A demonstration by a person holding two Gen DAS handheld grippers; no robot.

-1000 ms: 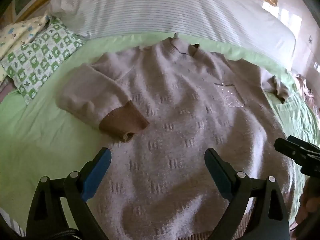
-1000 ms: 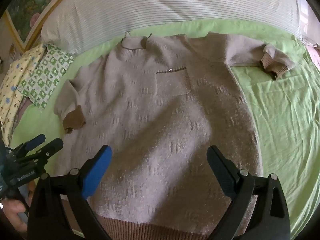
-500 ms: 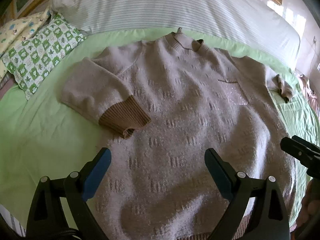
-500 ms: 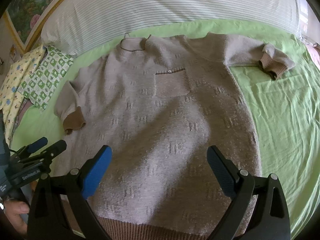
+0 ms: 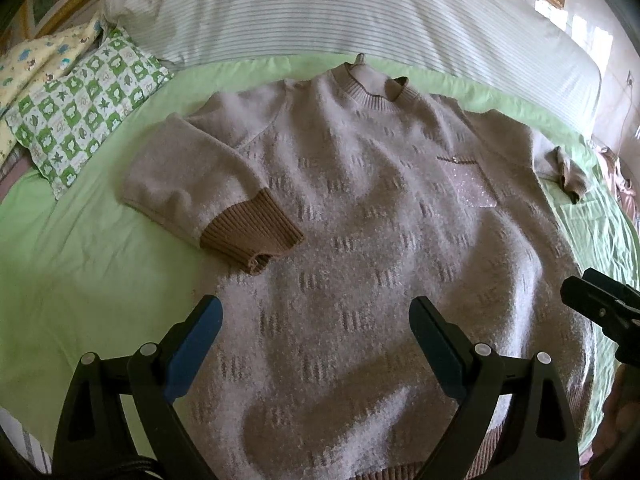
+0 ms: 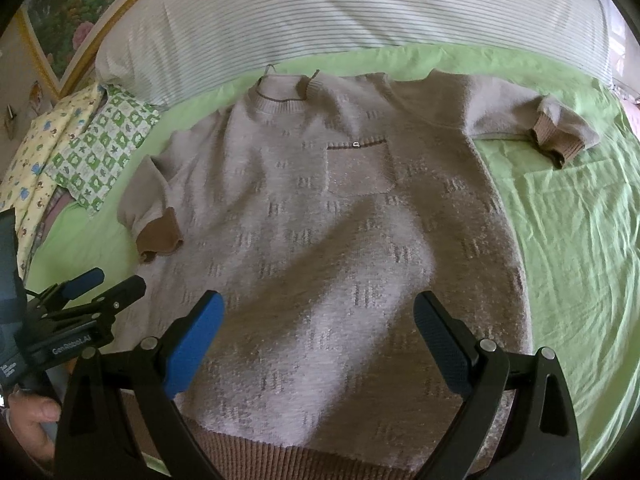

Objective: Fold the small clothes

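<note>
One sweater [image 5: 360, 240] lies flat, front side up, on a green sheet [image 5: 80, 280] that covers a bed. Its neck points toward a long striped bolster [image 5: 320, 12] at the head of the bed, and its ribbed brown hem [image 6: 280, 456] lies nearest the cameras.

The knit is pale grey-beige with rows of small raised bar patterns. A chest pocket [image 6: 360, 168] with a dark top edge sits below the ribbed collar [image 6: 280, 100]. One sleeve is folded back on itself so that its brown ribbed cuff [image 5: 252, 232] rests at the edge of the body. The other sleeve extends sideways, with its cuff [image 6: 556, 140] bunched on the sheet.

The left gripper [image 5: 316, 320] hovers above the lower body of the sweater with its blue-padded fingers [image 5: 192, 344] spread wide and nothing between them. The right gripper [image 6: 320, 316] hovers above the hem area, likewise spread wide and empty. Neither touches the fabric.

A green-and-white checked pillow [image 5: 88, 108] and a yellow printed pillow [image 5: 36, 60] lie beside the folded sleeve. A hand [image 6: 32, 420] holds the left gripper's handle.
</note>
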